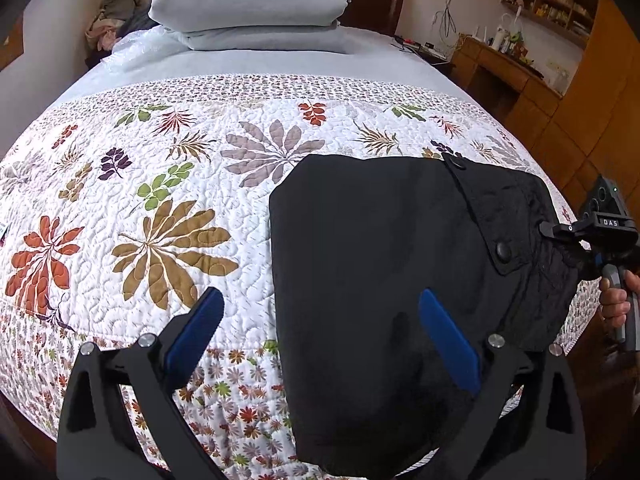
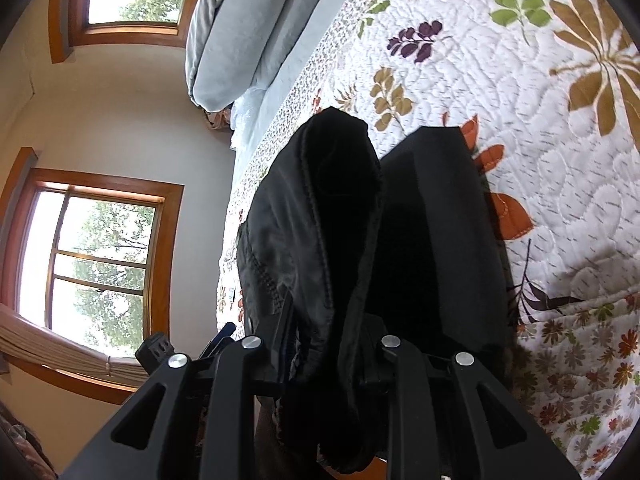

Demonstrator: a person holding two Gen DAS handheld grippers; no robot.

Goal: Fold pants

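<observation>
Quilted bed (image 1: pixel 160 208), black pants (image 1: pixel 380 260) under spread left fingers (image 1: pixel 448 336), right fingers (image 2: pixel 280 344) pinching waistband.

A floral quilt (image 1: pixel 160 208) covers the bed (grey pillows (image 1: pixel 248 4) stacked at its head), windows (image 2: pixel 100 264) beyond.

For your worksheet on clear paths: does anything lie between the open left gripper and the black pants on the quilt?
Nothing visible does. The left gripper hangs open just above the pants, one finger already over the fabric, with only bare quilt beside it.
</observation>
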